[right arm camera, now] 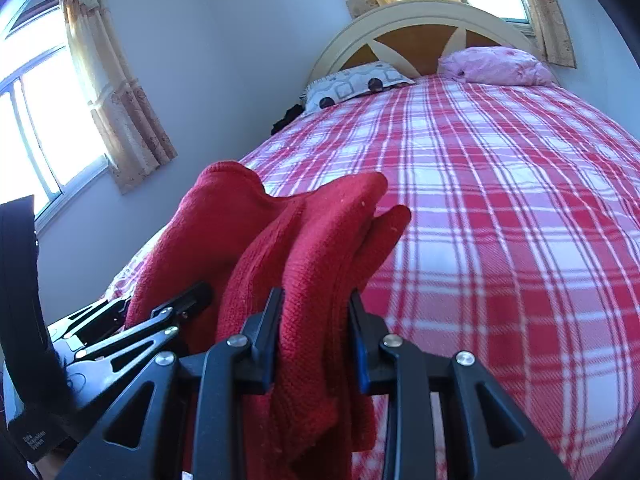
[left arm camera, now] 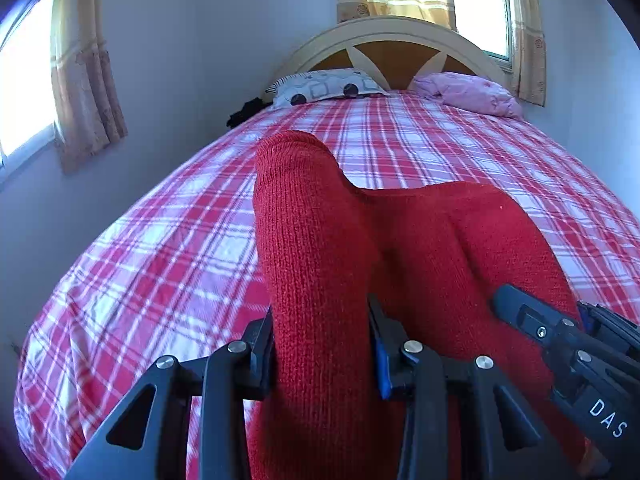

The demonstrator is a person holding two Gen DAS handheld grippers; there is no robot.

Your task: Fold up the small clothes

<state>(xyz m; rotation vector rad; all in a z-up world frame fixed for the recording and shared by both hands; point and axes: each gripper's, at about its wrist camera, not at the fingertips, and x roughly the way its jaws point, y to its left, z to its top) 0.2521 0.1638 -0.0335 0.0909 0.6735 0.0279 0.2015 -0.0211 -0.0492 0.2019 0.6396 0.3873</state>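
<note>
Fingers of L gripper & R gripper are both clamping red knit garment, apparently lifting it over plaid bed for folding.

Bed under a red-and-white checked cover, arched cream and wood headboard, patterned pillow beside pink pillow, pale walls, bright windows with beige curtains, dark item at bed's left edge.
</note>
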